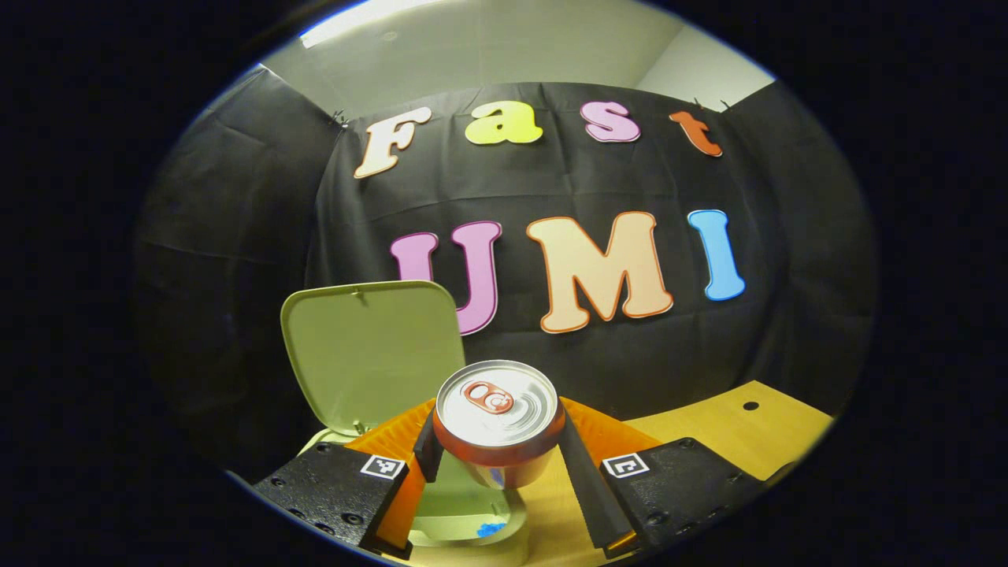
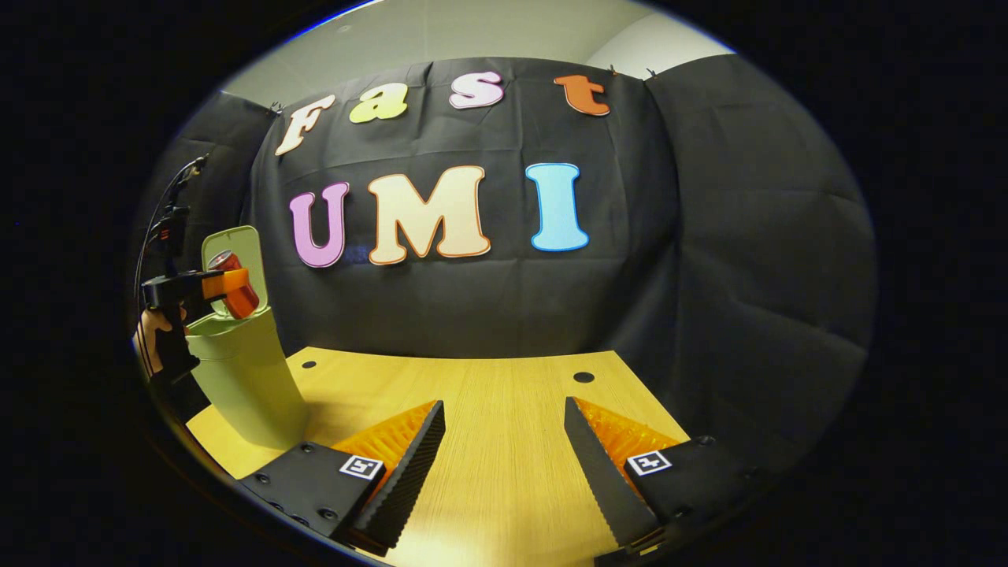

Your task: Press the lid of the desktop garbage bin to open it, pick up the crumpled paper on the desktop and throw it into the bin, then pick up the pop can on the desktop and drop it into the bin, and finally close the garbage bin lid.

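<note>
My left gripper point(image 1: 498, 457) is shut on the red pop can point(image 1: 498, 417), silver top with pull tab facing the camera. It holds the can in the air above the open mouth of the pale green bin point(image 1: 472, 516), whose lid point(image 1: 370, 350) stands raised behind. Something blue lies inside the bin. In the right gripper view the same bin point(image 2: 244, 370) stands at the far left of the wooden table with its lid point(image 2: 240, 244) up, and the left gripper point(image 2: 213, 285) holds the can point(image 2: 236, 291) over it. My right gripper point(image 2: 504, 457) hangs open above the tabletop, nothing between its fingers.
The wooden table point(image 2: 488, 409) has small round holes point(image 2: 583, 377) near its back edge. Black cloth walls close the booth behind and to the sides. A hand point(image 2: 150, 339) and cables show at the far left of the right gripper view.
</note>
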Demonstrator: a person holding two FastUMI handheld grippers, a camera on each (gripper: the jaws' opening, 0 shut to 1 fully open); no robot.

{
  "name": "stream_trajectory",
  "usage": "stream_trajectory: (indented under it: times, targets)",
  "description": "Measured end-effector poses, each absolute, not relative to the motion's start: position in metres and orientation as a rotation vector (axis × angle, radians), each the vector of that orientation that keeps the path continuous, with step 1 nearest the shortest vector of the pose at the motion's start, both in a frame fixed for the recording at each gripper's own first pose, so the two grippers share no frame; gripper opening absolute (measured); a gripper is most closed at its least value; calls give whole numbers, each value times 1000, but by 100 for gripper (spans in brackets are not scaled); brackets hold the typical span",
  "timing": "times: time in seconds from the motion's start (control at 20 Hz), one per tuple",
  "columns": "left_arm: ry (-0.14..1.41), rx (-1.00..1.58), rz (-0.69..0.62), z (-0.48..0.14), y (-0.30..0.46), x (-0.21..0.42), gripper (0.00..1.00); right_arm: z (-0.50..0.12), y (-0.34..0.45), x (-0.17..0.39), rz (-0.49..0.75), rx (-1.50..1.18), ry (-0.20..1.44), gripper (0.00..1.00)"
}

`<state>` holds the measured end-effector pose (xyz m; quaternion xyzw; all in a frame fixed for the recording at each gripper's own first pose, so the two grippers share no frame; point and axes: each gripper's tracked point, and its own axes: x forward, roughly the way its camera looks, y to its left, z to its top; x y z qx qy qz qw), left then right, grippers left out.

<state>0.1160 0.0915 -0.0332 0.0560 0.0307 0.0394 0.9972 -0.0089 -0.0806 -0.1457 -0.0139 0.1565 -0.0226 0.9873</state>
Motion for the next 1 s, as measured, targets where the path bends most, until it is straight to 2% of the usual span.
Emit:
stream_trajectory:
  times: [0.4, 0.5, 0.6, 0.65, 0.7, 0.75, 0.85, 0.9, 0.95, 1.0]
  targets:
    - [102, 101, 191, -51, 151, 104, 77, -145, -63, -6, -22, -41, 316, 96]
    - [71, 102, 215, -40, 163, 103, 82, -144, -60, -5, -26, -43, 313, 96]
    - [44, 111, 217, -27, 168, 101, 99, -142, -56, -5, -29, -42, 310, 96]
    - [34, 115, 216, -19, 171, 103, 96, -142, -54, -6, -30, -41, 310, 96]
    - [27, 116, 219, -10, 176, 104, 99, -143, -51, -7, -31, -41, 310, 96]
    - [21, 116, 219, -1, 180, 107, 95, -143, -50, -7, -34, -43, 309, 96]
    - [12, 107, 217, 18, 188, 112, 99, -145, -45, -9, -42, -43, 310, 96]
    - [-1, 102, 216, 30, 193, 115, 95, -146, -43, -10, -46, -40, 310, 96]
    - [-12, 95, 215, 42, 197, 120, 95, -146, -41, -11, -54, -37, 311, 96]
    - [-26, 90, 208, 52, 200, 125, 99, -149, -40, -12, -62, -34, 310, 96]
